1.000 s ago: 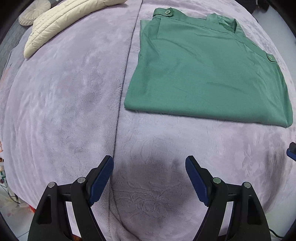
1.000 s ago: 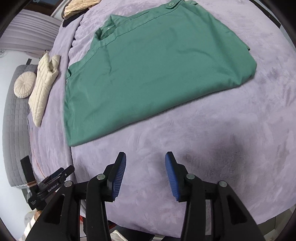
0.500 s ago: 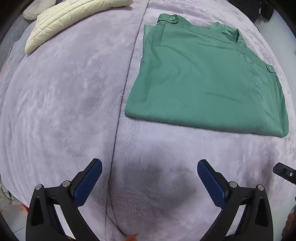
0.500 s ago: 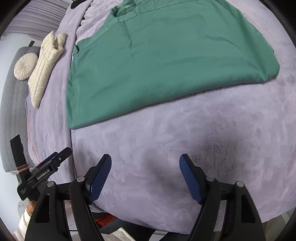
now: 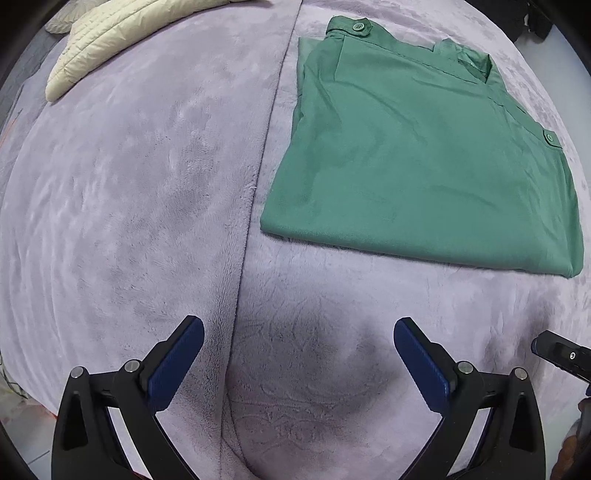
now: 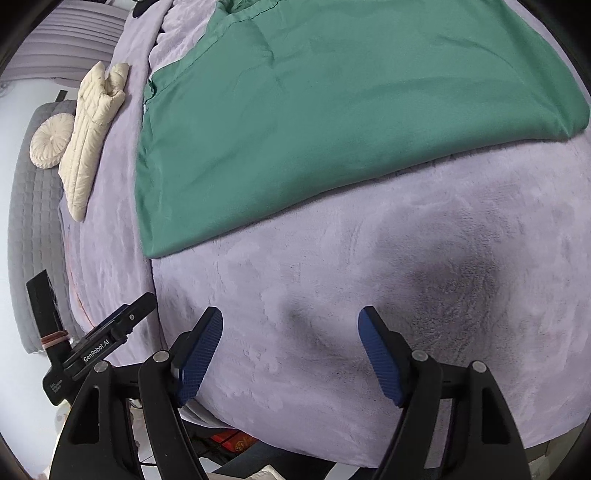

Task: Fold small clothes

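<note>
Nearest, both empty: left gripper [image 5: 298,345] and right gripper [image 6: 290,334], fingers apart, hovering over bare blanket [image 5: 129,206] short of the cloth. Farther on, green shirt [image 5: 417,158] lying flat on the bed, right of the blanket seam, seemingly folded into a neat rectangle, buttoned tabs at the far edge. Probably one more fold left; cream jacket [image 5: 122,33] untouched at far left.

"GenRobot.AI" stood in white on the black body of the left gripper [image 6: 110,332], left of the right gripper [image 6: 290,328]; a smaller label below it was unreadable.
</note>
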`<state>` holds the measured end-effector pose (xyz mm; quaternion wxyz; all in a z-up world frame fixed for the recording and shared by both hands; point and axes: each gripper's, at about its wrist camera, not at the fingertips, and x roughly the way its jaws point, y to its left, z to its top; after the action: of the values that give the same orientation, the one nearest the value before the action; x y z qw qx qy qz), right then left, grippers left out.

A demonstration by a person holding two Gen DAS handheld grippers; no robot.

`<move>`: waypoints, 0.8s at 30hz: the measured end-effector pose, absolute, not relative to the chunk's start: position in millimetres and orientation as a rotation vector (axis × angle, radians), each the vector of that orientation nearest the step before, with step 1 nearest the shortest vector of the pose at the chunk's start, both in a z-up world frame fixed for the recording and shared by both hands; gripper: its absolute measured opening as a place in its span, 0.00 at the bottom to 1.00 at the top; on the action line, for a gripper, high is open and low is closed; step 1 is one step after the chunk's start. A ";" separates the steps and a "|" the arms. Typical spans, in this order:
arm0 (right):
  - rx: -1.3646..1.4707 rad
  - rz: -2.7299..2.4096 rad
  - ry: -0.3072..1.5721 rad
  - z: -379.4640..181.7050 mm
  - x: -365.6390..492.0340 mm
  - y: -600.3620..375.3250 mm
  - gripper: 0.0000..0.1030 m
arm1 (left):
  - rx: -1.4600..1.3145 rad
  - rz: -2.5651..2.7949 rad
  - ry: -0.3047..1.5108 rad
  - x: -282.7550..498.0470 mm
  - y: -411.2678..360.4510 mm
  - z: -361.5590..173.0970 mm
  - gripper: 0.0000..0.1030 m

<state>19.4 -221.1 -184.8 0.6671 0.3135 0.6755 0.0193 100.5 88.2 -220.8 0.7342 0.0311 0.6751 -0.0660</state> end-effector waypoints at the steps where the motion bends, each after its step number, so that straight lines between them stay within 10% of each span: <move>1: 0.723 0.050 1.524 -187.4 21.2 -218.5 0.76 | 0.057 -0.152 1.491 102.1 89.3 -222.7 1.00; 24: 1.145 0.183 1.362 -253.9 87.8 -175.1 0.77 | -0.173 -0.213 1.501 167.6 131.4 -249.8 1.00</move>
<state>87.8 -175.1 -253.9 0.6260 0.4994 0.5936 0.0797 167.6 131.4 -249.8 0.7227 -0.0782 0.6798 -0.0967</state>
